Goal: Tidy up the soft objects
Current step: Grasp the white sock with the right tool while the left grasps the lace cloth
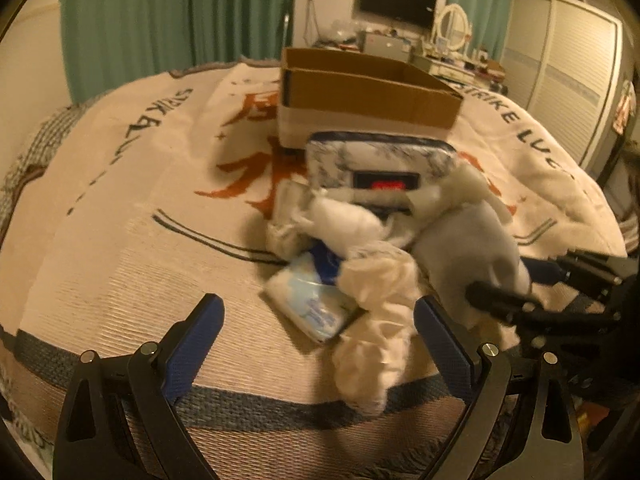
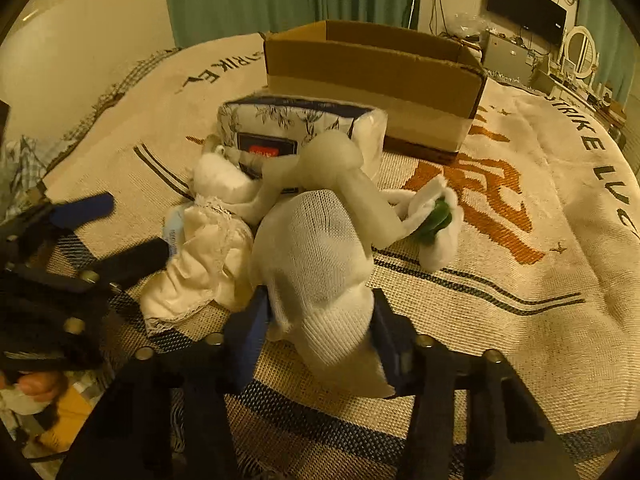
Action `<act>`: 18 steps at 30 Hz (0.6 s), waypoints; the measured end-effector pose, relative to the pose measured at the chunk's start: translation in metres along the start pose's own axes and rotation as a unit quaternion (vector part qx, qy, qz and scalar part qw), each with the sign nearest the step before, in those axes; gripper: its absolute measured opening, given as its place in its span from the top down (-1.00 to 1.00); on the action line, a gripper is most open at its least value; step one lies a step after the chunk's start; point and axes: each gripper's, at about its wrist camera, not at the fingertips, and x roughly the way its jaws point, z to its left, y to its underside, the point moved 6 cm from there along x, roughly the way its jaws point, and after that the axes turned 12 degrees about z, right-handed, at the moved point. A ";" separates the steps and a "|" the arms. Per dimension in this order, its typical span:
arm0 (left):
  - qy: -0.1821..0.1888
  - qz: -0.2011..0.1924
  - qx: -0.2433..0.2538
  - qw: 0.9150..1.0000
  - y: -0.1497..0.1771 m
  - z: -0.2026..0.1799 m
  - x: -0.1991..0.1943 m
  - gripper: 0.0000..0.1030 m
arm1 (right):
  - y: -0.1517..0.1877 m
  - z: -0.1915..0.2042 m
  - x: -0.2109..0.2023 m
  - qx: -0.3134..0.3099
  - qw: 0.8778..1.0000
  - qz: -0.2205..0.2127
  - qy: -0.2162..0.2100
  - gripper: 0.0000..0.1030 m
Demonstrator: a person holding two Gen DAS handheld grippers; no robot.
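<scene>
Left gripper [image 1: 318,326]: jaws spread wide, holding nothing, over the cream lace cloth [image 1: 376,312] and tissue pack [image 1: 310,300]. Right gripper [image 2: 320,320]: pads pinch the white knit sock [image 2: 320,264], on the bedspread [image 2: 500,340], before the cardboard box [image 2: 372,80].

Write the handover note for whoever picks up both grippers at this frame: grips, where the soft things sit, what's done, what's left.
Right gripper: shut on the white sock, which rests on the blanket.
Left gripper: open, empty, near the cream cloth and small tissue pack.
Pile: sock, cream cloth, tissue pack, large floral pack and a white cloth with something green all lie on the blanket in front of the box.
Done: nothing visible in the box, though its floor is hidden.
Left: lift the sock into the box, then the rest of the pile.
</scene>
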 end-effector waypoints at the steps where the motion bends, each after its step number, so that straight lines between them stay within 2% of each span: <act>1: 0.003 0.003 0.005 1.000 0.001 -0.004 0.000 -0.87 | 0.001 0.000 -0.004 -0.001 1.000 -0.003 0.000 0.17; 4: 0.010 0.011 0.020 1.000 0.006 -0.017 0.005 -0.87 | 0.001 -0.003 -0.017 -0.002 1.000 -0.015 -0.002 0.22; 7: 0.012 0.019 0.035 0.999 0.007 -0.029 0.011 -0.62 | 0.002 -0.009 -0.032 0.001 0.999 -0.032 0.003 0.23; 10: 0.003 0.019 0.051 0.999 0.003 -0.038 0.018 -0.53 | 0.002 -0.016 -0.042 0.008 0.999 -0.042 0.006 0.24; 17: -0.016 0.029 0.063 0.997 -0.004 -0.037 0.038 0.32 | 0.005 -0.039 -0.055 0.036 0.997 -0.063 0.002 0.24; 18: -0.015 0.027 0.067 0.997 -0.003 -0.037 0.037 0.39 | 0.005 -0.042 -0.056 0.039 0.997 -0.065 0.002 0.24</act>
